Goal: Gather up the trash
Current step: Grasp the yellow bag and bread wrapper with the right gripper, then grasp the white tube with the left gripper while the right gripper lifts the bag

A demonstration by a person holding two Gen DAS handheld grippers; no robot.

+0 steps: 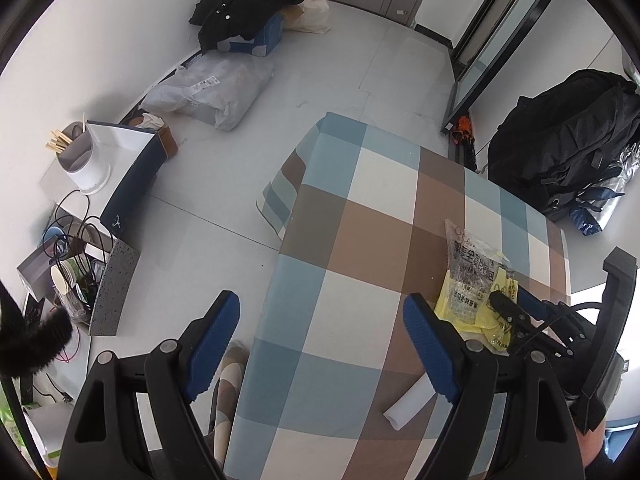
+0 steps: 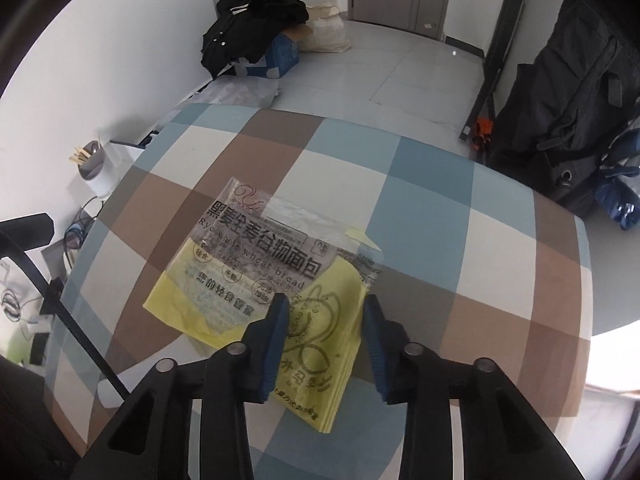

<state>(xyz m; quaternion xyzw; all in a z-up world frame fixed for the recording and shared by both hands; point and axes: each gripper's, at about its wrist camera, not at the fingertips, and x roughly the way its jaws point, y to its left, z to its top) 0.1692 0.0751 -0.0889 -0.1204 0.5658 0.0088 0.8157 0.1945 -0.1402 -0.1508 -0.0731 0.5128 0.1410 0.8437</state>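
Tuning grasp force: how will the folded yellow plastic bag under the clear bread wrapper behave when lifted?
The folded yellow plastic bag is probably floppy: thin stacked layers lie flat, so it would likely droop and unfold. It looks light and perhaps slippery, being glossy film. The clear bread wrapper overlaps it and may drag along. The right gripper straddles it; pad contact is unclear.

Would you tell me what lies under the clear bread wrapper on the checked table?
Yellow plastic bags lie under the clear bread wrapper, sticking out at its near edge between the right gripper fingers. Elsewhere the checked tablecloth shows through. How many bags are stacked is hidden.
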